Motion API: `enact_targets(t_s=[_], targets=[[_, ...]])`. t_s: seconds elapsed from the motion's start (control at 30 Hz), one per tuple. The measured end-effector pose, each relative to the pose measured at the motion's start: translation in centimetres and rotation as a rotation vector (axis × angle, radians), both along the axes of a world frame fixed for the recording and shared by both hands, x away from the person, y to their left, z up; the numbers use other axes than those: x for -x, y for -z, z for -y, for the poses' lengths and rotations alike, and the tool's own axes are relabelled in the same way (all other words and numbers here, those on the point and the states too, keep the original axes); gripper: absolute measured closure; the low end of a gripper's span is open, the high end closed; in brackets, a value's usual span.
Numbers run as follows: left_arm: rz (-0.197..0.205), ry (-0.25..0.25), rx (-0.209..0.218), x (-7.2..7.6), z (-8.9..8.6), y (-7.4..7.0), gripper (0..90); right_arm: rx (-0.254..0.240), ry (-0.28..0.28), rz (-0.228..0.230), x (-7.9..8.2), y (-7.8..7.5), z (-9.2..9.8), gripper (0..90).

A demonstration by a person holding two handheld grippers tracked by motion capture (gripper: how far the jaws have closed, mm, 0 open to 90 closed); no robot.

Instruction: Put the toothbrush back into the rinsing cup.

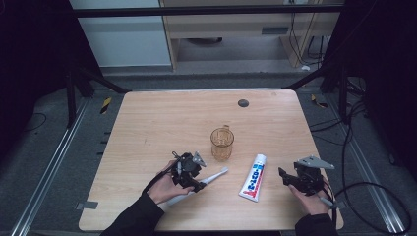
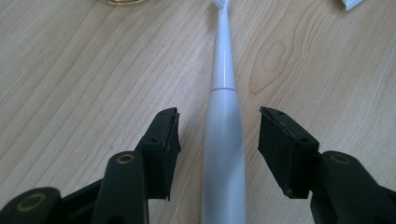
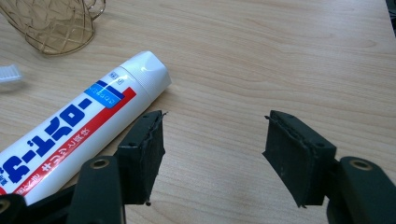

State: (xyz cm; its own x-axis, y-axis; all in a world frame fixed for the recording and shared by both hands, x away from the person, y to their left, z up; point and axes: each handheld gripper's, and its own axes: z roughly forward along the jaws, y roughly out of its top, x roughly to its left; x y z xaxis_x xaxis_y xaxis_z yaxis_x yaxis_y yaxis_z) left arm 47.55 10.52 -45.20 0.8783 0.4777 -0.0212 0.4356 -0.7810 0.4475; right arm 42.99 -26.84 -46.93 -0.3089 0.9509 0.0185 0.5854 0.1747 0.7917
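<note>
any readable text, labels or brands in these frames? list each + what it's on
Toothpaste tube: large white Japanese characters on a red band, seen upside down; I can't read them reliably.
Blue patch near the tube's cap: small print, too blurred to read.
Toothbrush, glass cup, table: no text visible.

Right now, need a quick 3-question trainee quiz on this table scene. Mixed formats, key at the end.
1. True or false: the left claw has its pads pressed on the toothbrush.
2. Multiple choice: what lies just beside the right claw, outside its jaws? A) the toothpaste tube B) the amber cup C) a sponge
3. Fill in: the toothbrush head points toward the ____.

Key
1. False. The handle lies between the jaws, with gaps on both sides.
2. A. The tube lies flat on the table, cap end away from the person.
3. Cup, which stands upright beyond the brush and the tube.
</note>
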Motion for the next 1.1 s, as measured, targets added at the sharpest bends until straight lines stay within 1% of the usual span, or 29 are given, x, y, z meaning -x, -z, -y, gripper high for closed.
enact_targets(t_s=[0.23, 0.33, 0.5, 0.73, 0.87, 0.93, 1.1], targets=[[-0.015, 0.011, -0.019, -0.1, 0.5, 0.3, 51.4, 0.000, -0.005, -0.006, 0.0, 0.0, -0.2, 37.6], [-0.017, 0.020, -0.040, -0.2, 0.7, 0.5, 52.4, -0.003, -0.004, -0.009, 0.0, 0.0, -0.2, 37.7], [-0.020, 0.023, -0.045, -0.2, 0.7, 0.7, 54.2, 0.004, -0.005, -0.005, -0.1, 0.1, -0.1, 37.9], [-0.026, 0.034, -0.068, -0.3, 0.9, 1.2, 57.6, 0.006, -0.008, -0.008, -0.1, 0.2, -0.2, 38.2], [-0.033, 0.028, -0.067, -0.3, 0.9, 1.3, 59.6, 0.002, -0.006, -0.008, -0.1, 0.1, -0.2, 38.4], [-0.035, 0.040, -0.085, -0.4, 1.0, 1.5, 60.3, 0.003, -0.007, -0.007, -0.1, 0.1, -0.2, 38.6], [-0.045, 0.037, -0.088, -0.5, 1.0, 1.6, 62.4, 0.001, -0.008, -0.009, -0.1, 0.1, -0.2, 38.9]])
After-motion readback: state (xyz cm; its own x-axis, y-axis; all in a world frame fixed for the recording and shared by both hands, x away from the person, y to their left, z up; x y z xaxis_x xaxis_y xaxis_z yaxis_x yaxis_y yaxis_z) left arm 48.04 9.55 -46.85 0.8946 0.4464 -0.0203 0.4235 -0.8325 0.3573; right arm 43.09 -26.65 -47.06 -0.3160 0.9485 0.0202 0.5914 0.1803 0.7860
